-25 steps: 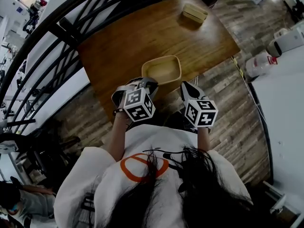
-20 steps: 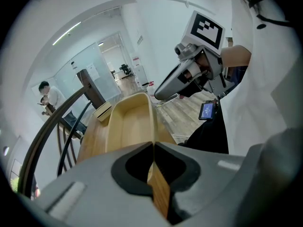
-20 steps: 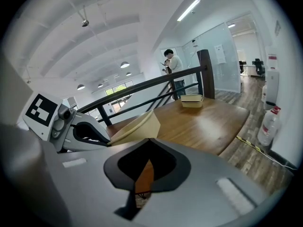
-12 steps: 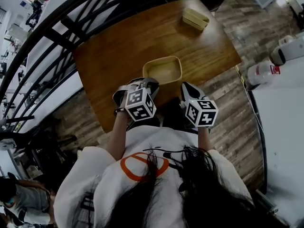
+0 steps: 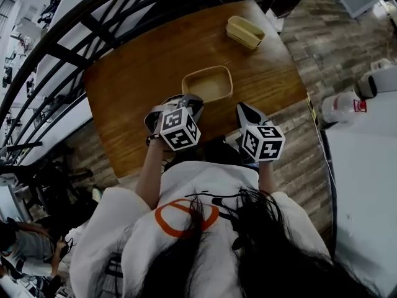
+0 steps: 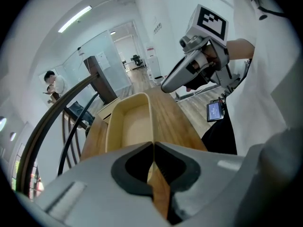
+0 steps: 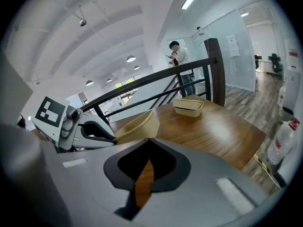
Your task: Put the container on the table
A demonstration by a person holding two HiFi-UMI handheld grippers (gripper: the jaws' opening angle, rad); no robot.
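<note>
The tan container (image 5: 207, 84) is over the middle of the wooden desk (image 5: 136, 85). It is empty and open at the top. The left gripper (image 6: 153, 144) is closed tight on its near wall, which runs right into the line where the two jaws meet. In the right gripper view the container looks a bit tipped, so I cannot tell if its bottom sits flat on the desk.

I think the job is nearly done. What is left is to set the container flat and let go.

The right gripper (image 7: 148, 140) is closed too and holds nothing (only desk wood shows behind its jaws). It hangs near the container. Another tan box (image 5: 244, 31) sits near the far edge of the desk.

No words show on the container. A white bottle (image 5: 343, 105) off to the right has a red label, too small to read.
</note>
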